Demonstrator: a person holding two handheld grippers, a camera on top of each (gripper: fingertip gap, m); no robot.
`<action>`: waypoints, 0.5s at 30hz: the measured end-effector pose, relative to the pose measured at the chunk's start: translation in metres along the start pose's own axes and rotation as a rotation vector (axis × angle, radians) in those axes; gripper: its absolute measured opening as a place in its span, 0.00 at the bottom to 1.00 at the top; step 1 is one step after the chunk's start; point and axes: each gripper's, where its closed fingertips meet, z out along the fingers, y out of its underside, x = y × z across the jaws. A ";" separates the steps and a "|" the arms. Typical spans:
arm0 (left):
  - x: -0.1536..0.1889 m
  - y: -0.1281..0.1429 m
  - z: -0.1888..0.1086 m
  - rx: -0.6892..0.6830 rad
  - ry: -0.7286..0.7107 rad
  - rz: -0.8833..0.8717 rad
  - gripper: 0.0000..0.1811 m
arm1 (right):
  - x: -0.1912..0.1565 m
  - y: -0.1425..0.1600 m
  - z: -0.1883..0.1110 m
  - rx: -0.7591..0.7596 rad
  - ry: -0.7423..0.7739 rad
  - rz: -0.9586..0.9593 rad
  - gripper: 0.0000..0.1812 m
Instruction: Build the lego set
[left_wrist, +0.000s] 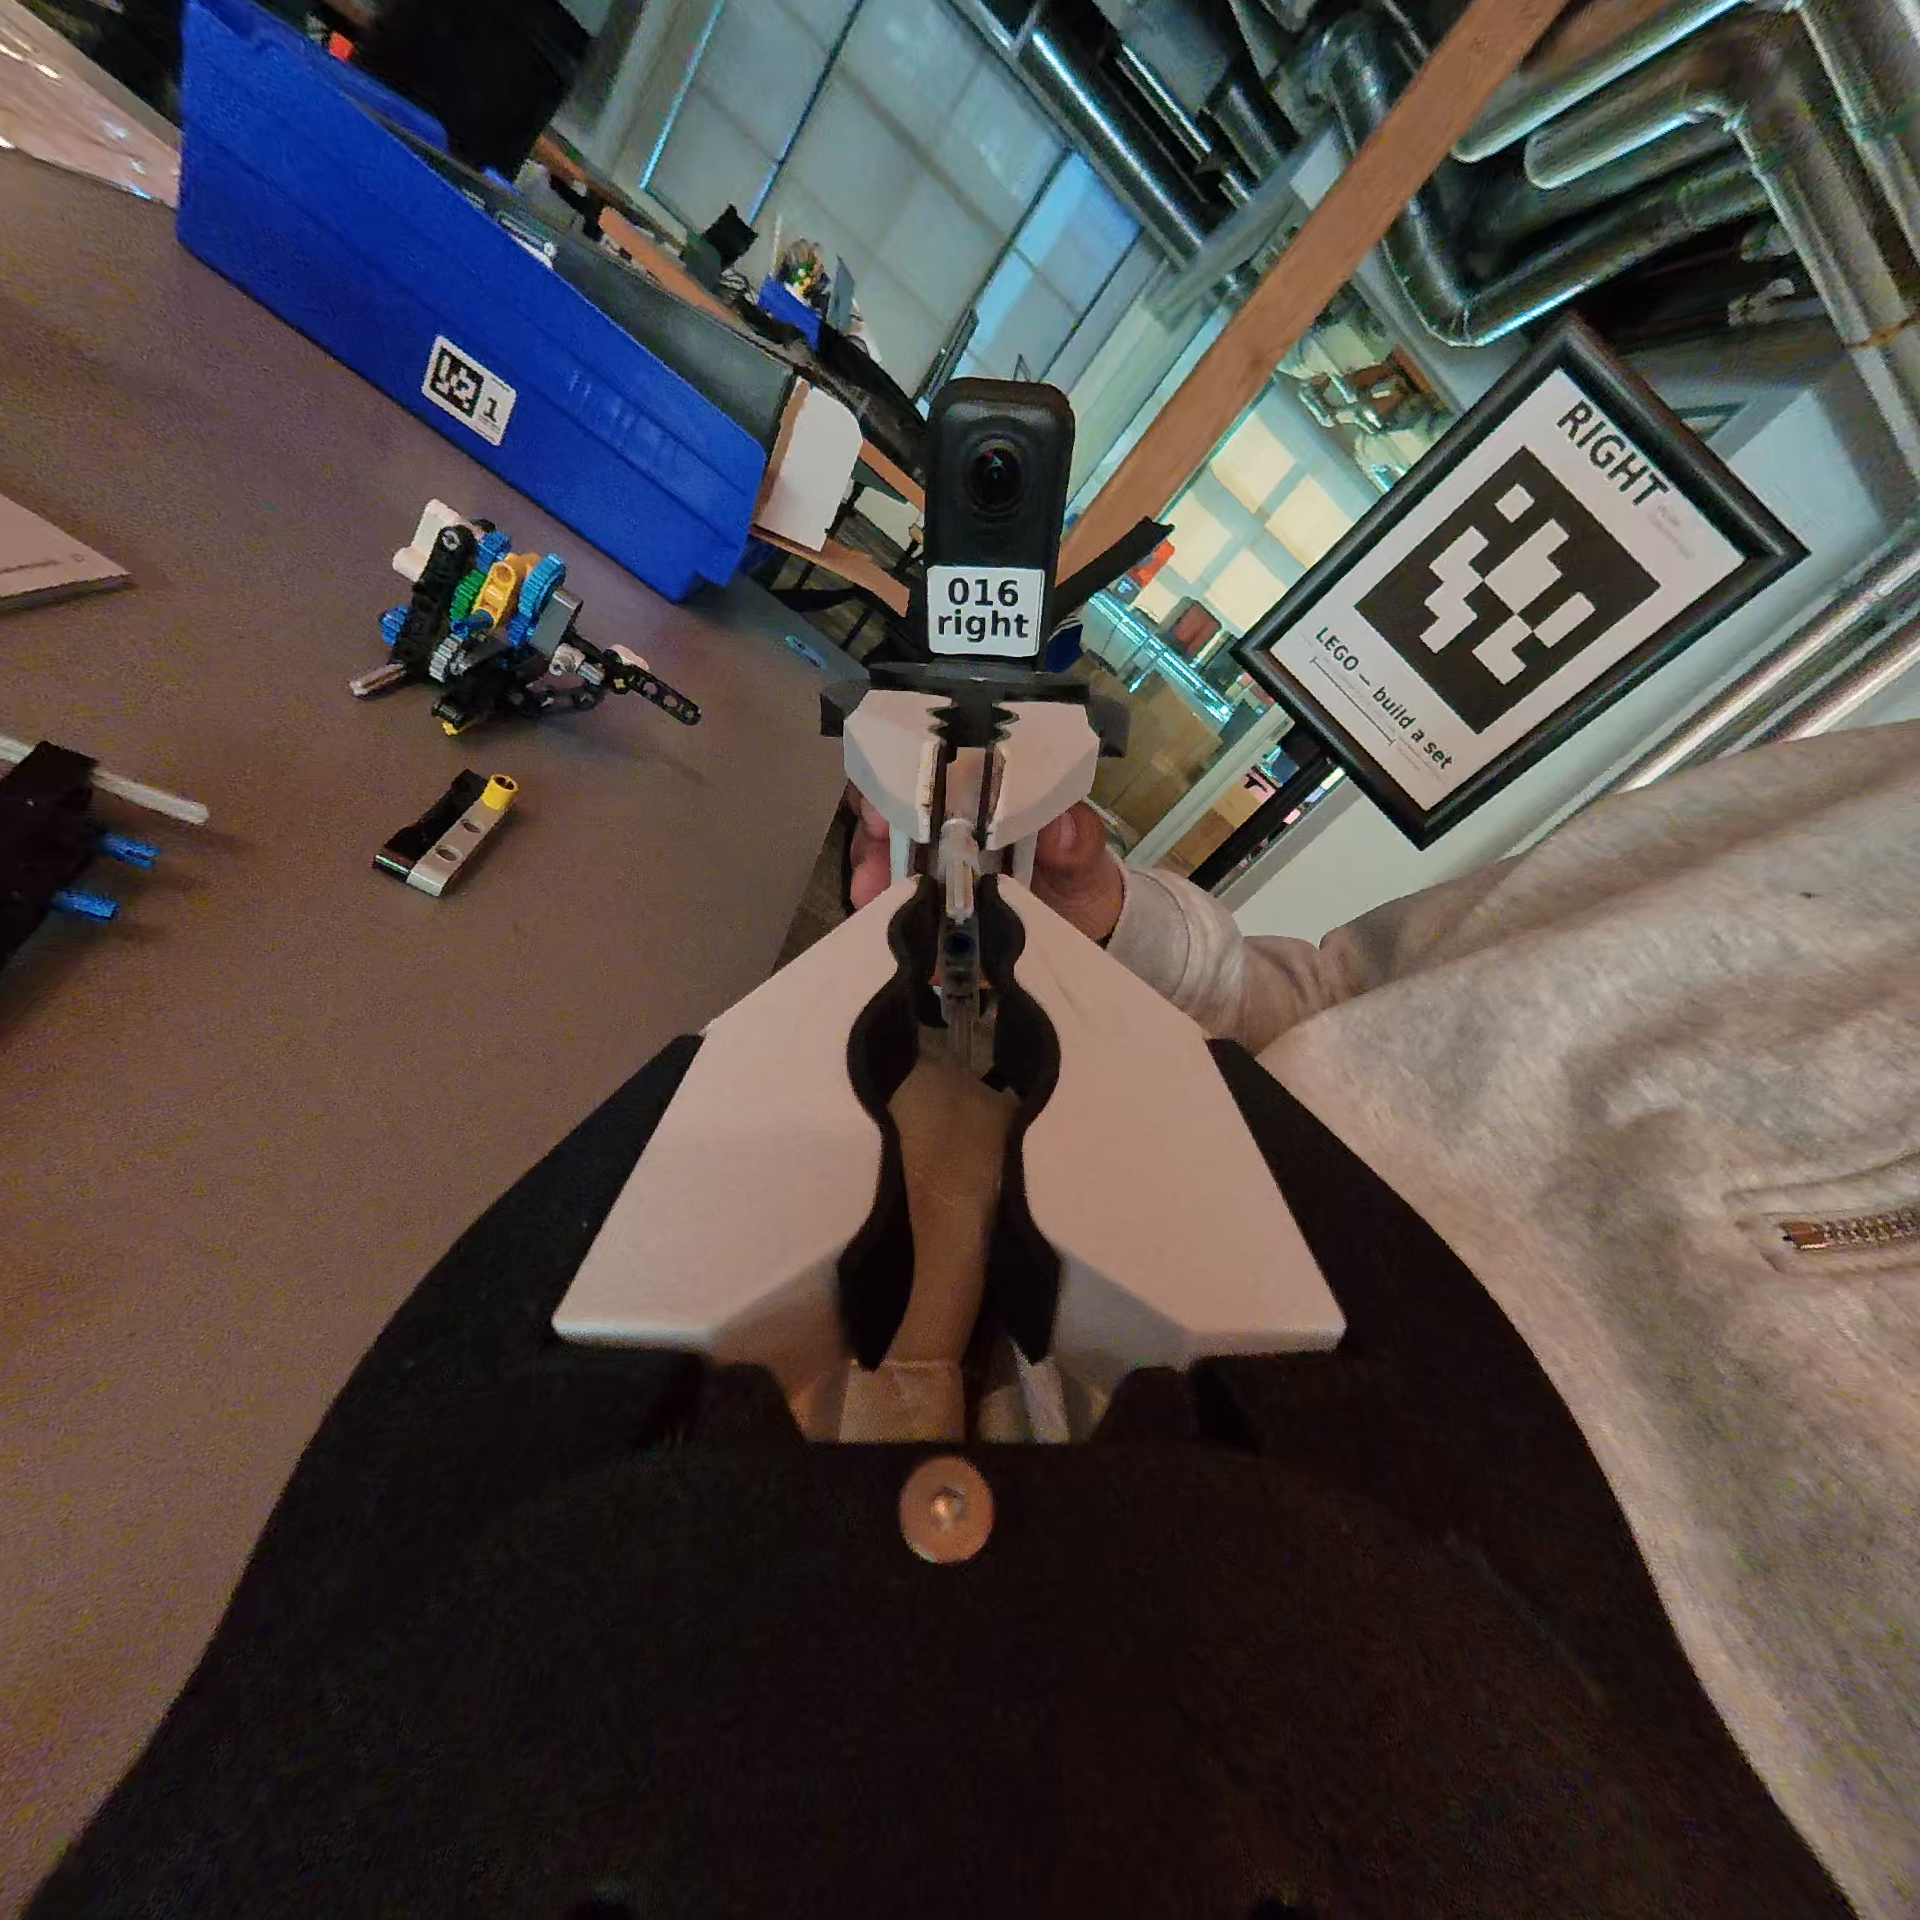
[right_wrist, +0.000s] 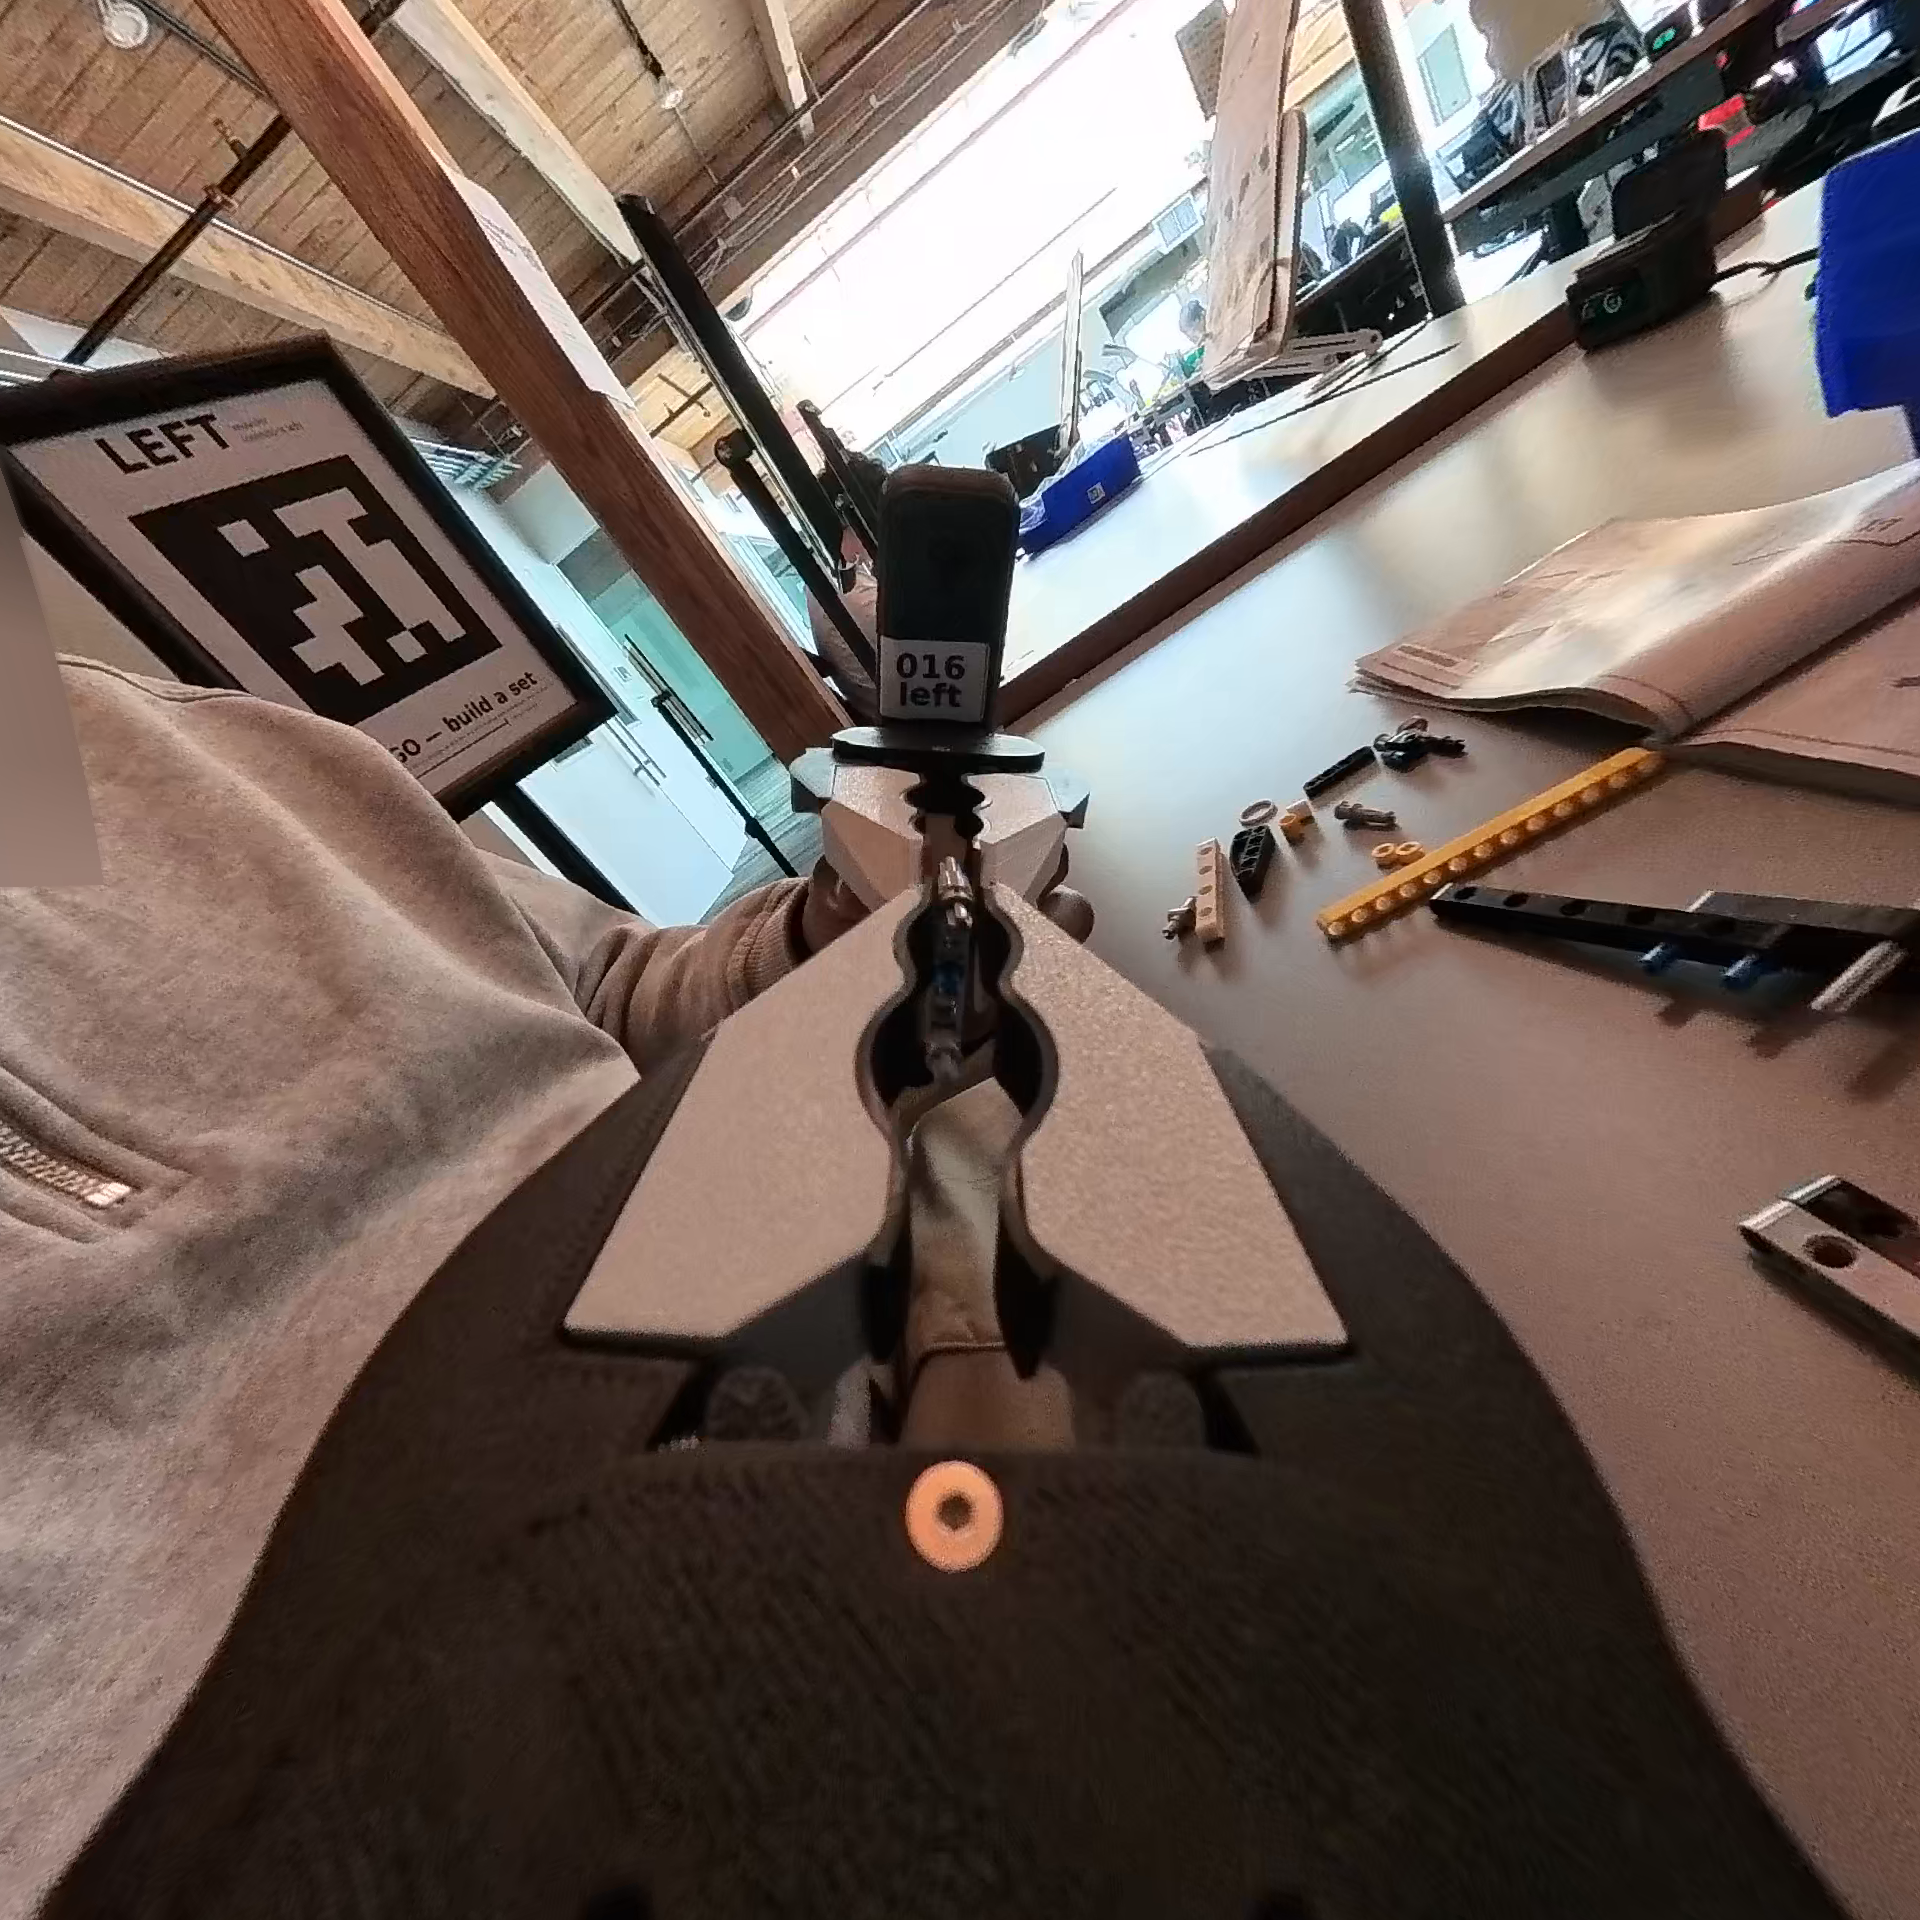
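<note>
My two grippers meet tip to tip in the air in front of a person in a grey sweatshirt (left_wrist: 1558, 1091). My left gripper (left_wrist: 956, 914) is shut on a thin black lego piece with a blue pin (left_wrist: 956, 951). The right gripper (left_wrist: 961, 831) faces it, shut on a whitish axle piece (left_wrist: 958, 868) that touches the black piece. In the right wrist view, my right gripper (right_wrist: 951, 920) is shut on a thin piece with blue on it (right_wrist: 943, 977). There the left gripper (right_wrist: 948, 852) holds a grey pin end (right_wrist: 951, 883). How the pieces join is hidden.
A part-built lego model (left_wrist: 499, 634), a small black-grey-yellow block (left_wrist: 447, 836) and a blue bin (left_wrist: 447, 312) are on the table. A yellow beam (right_wrist: 1486, 842), a black beam with blue pins (right_wrist: 1683, 925), loose small parts (right_wrist: 1299, 821) and a booklet (right_wrist: 1662, 634) also lie there. Both grippers' tips are roughly 20 centimeters from the yellow beam (right_wrist: 1486, 842).
</note>
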 end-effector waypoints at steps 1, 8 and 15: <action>0.001 -0.002 0.000 0.009 0.002 0.001 0.02 | -0.001 -0.001 0.000 0.003 -0.001 0.000 0.02; 0.015 -0.015 0.003 0.095 0.040 -0.020 0.02 | -0.014 -0.012 -0.003 -0.041 0.019 -0.053 0.02; 0.018 -0.019 0.002 0.126 0.049 -0.029 0.02 | -0.018 -0.013 -0.005 -0.050 0.004 -0.017 0.02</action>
